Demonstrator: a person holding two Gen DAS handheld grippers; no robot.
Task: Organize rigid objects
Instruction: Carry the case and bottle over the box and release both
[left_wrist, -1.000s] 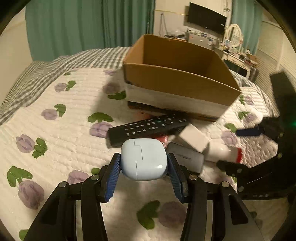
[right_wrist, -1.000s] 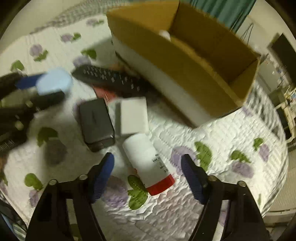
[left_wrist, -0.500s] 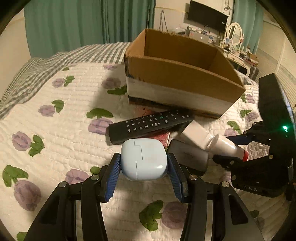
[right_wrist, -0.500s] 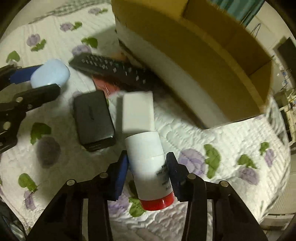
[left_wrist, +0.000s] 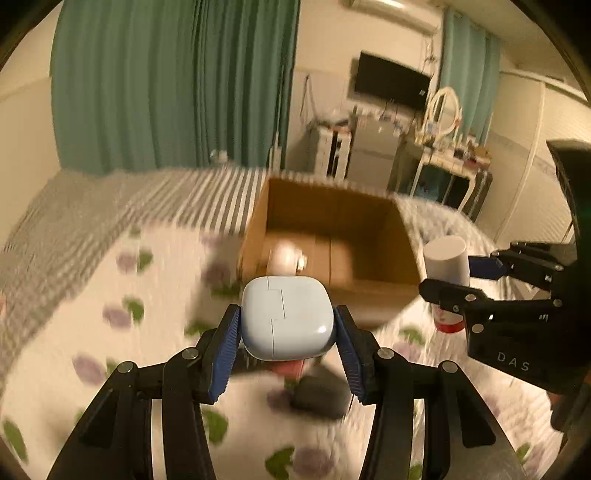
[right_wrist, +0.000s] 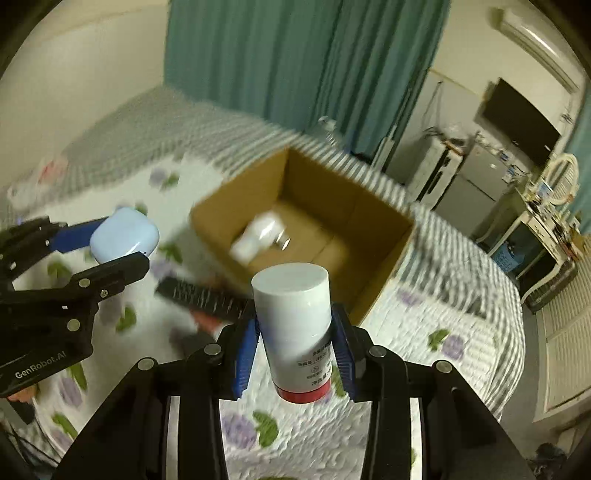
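Left wrist view, left hand-held gripper (left_wrist: 288, 334): we have it closed on the pale blue earbud case (left_wrist: 287, 323) at frame centre, pads on its two side faces.
Earbud case handling: we judge it light, stiff and glossy, so slippery; flat sides are the best hold.
Cardboard box (left_wrist: 373, 295): open, above centre, beyond the case; a white object (left_wrist: 286, 256) lies inside, blurred.
Bed (left_wrist: 74, 295): floral quilt, lower frame; a dark item (left_wrist: 319, 397) lies on it.
Right wrist view, right hand-held gripper (right_wrist: 295, 349): we see it clamped on the white bottle (right_wrist: 293, 321) with red base, held mid-body, lower centre.
Bottle handling: likely rigid plastic, light, round, so it may swivel.
Remote control (right_wrist: 201, 295): left of centre, on the quilt beside the box.
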